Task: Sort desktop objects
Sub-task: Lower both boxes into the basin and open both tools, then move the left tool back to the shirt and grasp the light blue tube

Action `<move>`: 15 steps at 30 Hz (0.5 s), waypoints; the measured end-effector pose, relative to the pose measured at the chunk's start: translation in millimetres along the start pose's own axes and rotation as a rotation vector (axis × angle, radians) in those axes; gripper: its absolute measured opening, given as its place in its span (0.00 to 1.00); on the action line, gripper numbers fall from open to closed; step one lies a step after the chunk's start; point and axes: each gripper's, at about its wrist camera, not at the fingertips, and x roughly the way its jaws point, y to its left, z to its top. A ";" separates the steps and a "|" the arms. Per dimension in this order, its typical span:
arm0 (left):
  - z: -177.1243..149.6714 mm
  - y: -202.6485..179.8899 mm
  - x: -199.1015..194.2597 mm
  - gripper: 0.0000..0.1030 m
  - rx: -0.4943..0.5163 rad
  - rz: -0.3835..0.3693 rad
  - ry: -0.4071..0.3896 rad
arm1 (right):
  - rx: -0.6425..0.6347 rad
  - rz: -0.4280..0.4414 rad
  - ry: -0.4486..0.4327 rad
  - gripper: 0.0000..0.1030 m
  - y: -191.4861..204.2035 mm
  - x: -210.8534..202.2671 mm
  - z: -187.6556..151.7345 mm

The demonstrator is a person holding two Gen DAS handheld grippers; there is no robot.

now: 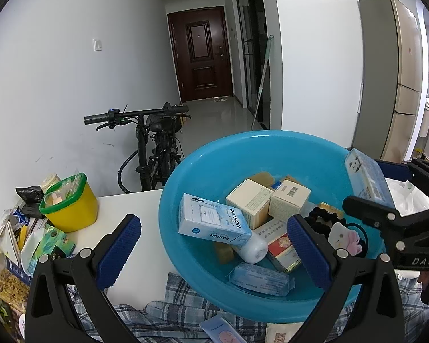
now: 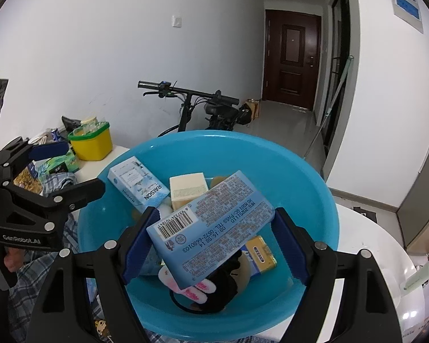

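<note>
A blue plastic basin [image 1: 214,165] [image 2: 306,188] stands on the white table and holds several boxes, a white bottle, a hair tie and a plush clip. My right gripper [image 2: 214,240] is shut on a light blue tissue pack [image 2: 211,225] and holds it over the basin; the same pack also shows in the left wrist view [image 1: 366,177] at the basin's right rim. My left gripper [image 1: 214,254] is open and empty at the basin's near left rim, one finger [image 1: 309,251] inside it. A RAISON box [image 1: 211,220] lies in the basin.
A yellow tub with a green rim [image 1: 71,205] stands on the table's left, next to snack bags [image 1: 8,257]. A plaid cloth [image 1: 168,308] lies under the basin's near side. A bicycle [image 1: 154,143] leans beyond the table. White bags [image 1: 409,197] lie at right.
</note>
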 end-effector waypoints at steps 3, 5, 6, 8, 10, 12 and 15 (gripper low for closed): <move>-0.2 0.4 -1.0 1.00 -0.001 -0.005 -0.002 | 0.023 -0.023 -0.022 1.00 -3.9 -1.4 1.1; -0.3 1.1 -1.0 1.00 -0.001 -0.004 -0.001 | 0.036 -0.050 -0.030 1.00 -6.5 -2.1 1.9; -0.4 1.2 -1.1 1.00 -0.001 -0.005 -0.001 | 0.038 -0.052 -0.025 1.00 -7.1 -1.2 2.9; -0.8 1.9 -1.9 1.00 -0.004 -0.011 0.001 | 0.038 -0.045 -0.017 1.00 -7.5 0.5 2.6; -0.8 2.5 -2.4 1.00 -0.007 -0.019 0.003 | 0.041 -0.042 -0.007 1.00 -7.1 2.6 1.6; -0.6 2.6 -3.5 1.00 -0.009 -0.030 0.001 | 0.039 -0.032 0.000 1.00 -5.1 4.3 1.4; -0.3 1.2 -5.2 1.00 -0.006 -0.030 -0.002 | 0.022 -0.026 0.000 1.00 -1.0 4.5 0.6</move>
